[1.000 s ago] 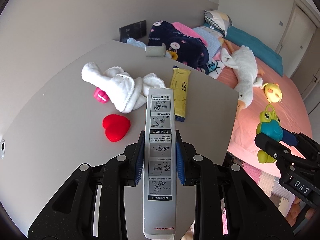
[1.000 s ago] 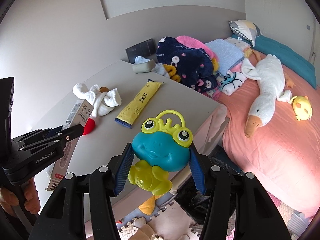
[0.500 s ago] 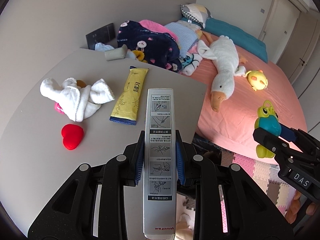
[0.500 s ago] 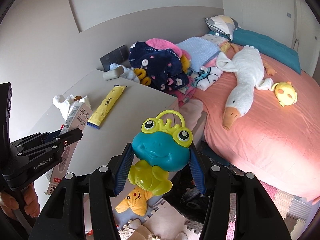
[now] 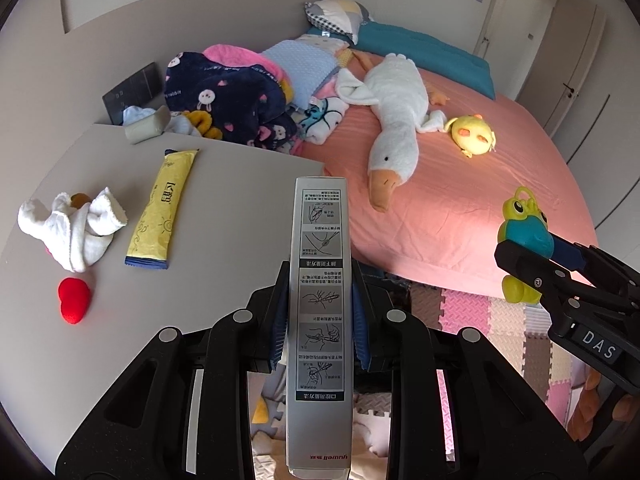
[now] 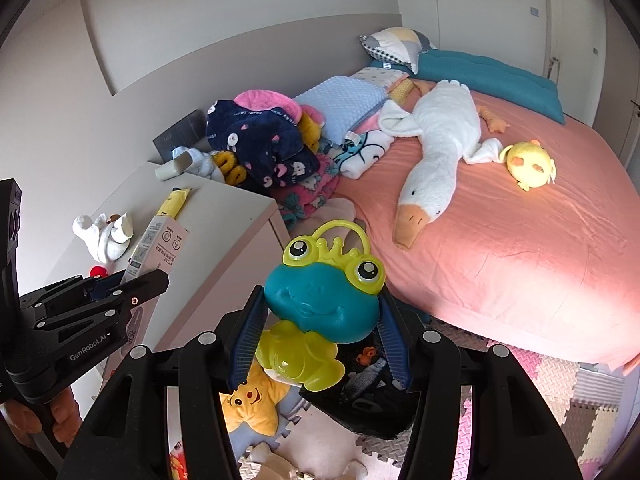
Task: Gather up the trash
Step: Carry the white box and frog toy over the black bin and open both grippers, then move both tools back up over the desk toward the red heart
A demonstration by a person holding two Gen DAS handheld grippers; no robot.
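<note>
The left gripper (image 5: 320,316) clamps the silver box (image 5: 320,320); the right gripper (image 6: 316,340) grips the frog toy (image 6: 320,300) (both carried beyond the table (image 5: 240,200) edge since a second ago); drop-off likely next.

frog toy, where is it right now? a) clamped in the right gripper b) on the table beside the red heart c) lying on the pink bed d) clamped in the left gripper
a: the frog toy sits pinched between the blue pads of the right gripper, while the left gripper holds a grey box.
</note>
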